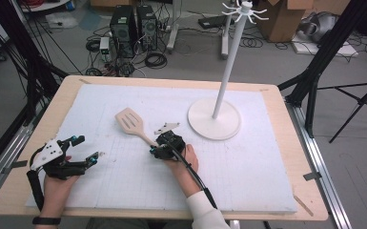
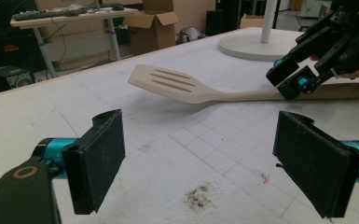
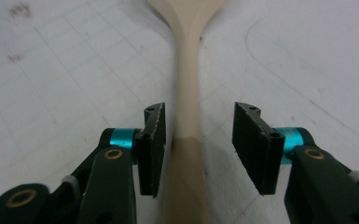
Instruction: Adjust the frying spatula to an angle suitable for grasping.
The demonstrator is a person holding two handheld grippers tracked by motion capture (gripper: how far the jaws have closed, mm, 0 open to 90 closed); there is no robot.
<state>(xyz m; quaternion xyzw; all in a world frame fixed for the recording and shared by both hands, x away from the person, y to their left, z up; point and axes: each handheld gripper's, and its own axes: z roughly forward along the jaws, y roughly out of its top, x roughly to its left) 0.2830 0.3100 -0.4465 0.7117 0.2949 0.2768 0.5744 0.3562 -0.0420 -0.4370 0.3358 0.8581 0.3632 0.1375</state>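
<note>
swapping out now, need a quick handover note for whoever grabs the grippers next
Right gripper: open, jaws either side of the spatula handle, one pad at the handle, the other apart; not yet gripped.
Left gripper: open, empty, low over the mat at the left.
Spatula: flat on the mat, blade away from the person. Hook stand upright at the far right.
Done: right gripper lined up.
Left: probably close, lift, likely hang it on the stand.
</note>
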